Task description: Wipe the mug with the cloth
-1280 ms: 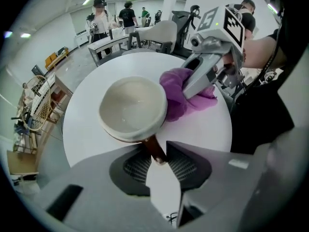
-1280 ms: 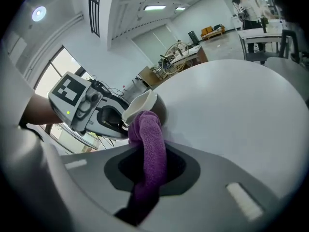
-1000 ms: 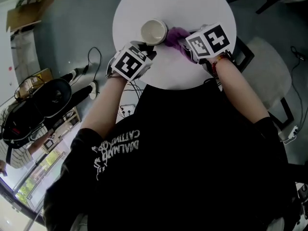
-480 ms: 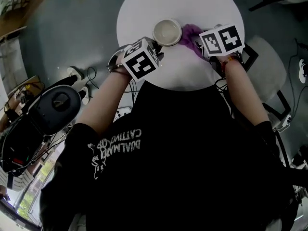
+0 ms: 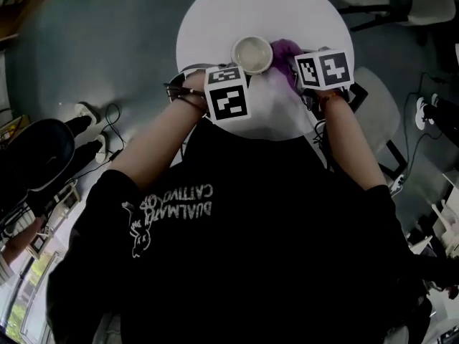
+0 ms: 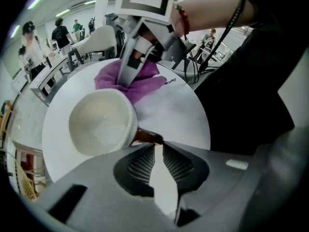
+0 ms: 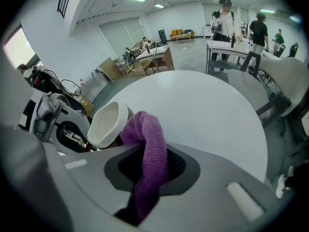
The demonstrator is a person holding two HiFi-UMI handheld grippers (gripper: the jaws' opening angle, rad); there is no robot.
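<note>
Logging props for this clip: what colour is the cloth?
Purple. The cloth shows best in the right gripper view.

mug (image 5: 252, 54): cream, upright (empty) | cloth (image 5: 285, 51): purple, bunched against mug

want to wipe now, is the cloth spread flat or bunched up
Bunched up: the cloth runs as a thick roll, clamped in the jaws of the right gripper.

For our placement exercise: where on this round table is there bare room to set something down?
Bare: the far half of the table, beyond the mug and purple cloth. Crowded: the near side, where the left gripper, jaws just closing, pinches the mug's handle and the right gripper holds the cloth.
</note>
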